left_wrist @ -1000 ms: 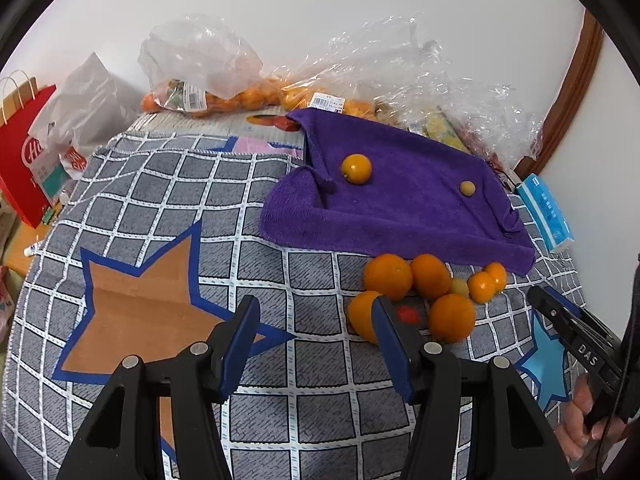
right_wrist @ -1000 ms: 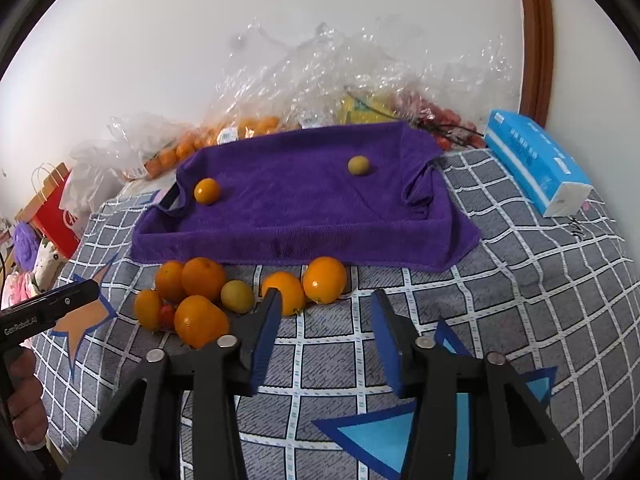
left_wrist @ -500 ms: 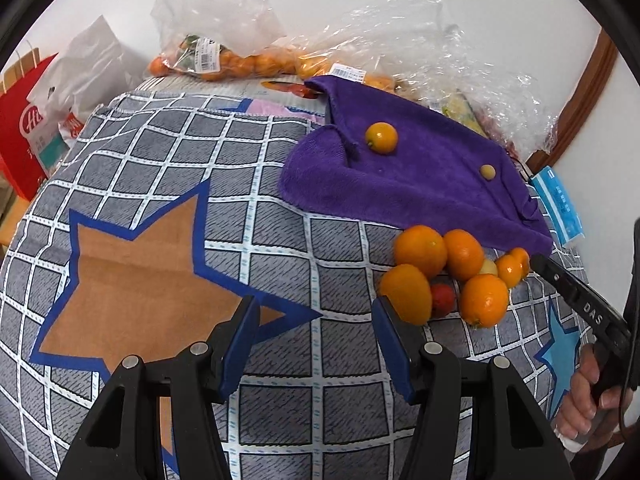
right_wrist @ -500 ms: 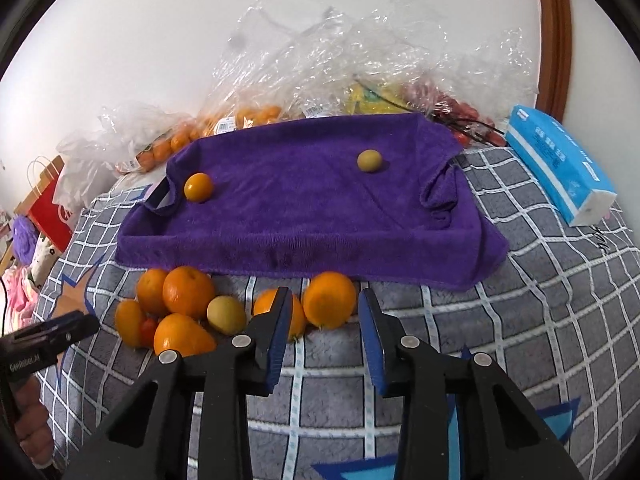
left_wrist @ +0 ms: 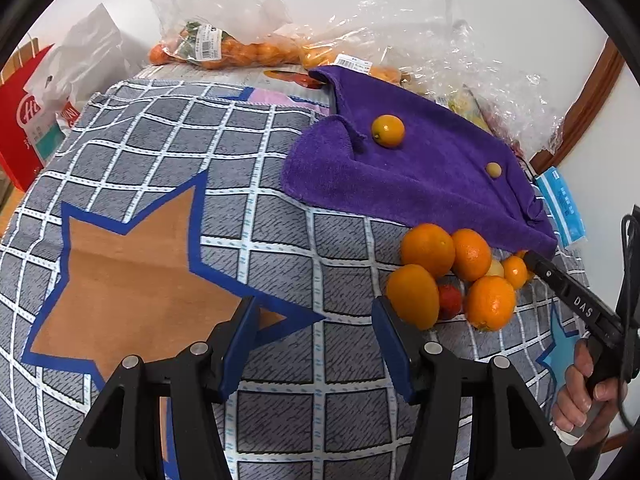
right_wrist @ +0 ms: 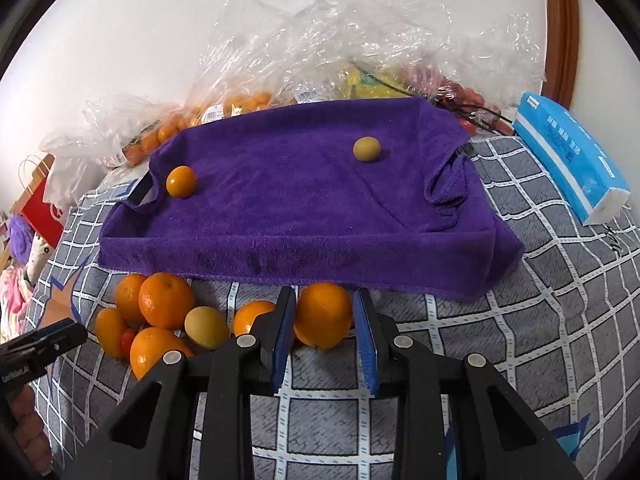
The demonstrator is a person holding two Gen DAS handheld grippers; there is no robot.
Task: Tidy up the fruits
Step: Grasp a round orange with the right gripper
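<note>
Just before the purple towel (right_wrist: 304,200), an orange (right_wrist: 322,314) is clamped by the right gripper (right_wrist: 325,332); the left gripper (left_wrist: 316,344) fingers are held apart, empty

The left wrist view looks steeply down along its black, blue-padded left gripper (left_wrist: 314,344) from close above the grey grid-patterned cloth with star shapes (left_wrist: 168,140), facing the white wall. The right wrist view looks down the same way along the right gripper (right_wrist: 324,340), nearer the purple terry towel (right_wrist: 288,200). Both share the towel, the heap of oranges (left_wrist: 452,276) (right_wrist: 160,320) before it and the clear plastic bags (left_wrist: 420,40) (right_wrist: 360,40); each also catches the other gripper at its edge.
</note>
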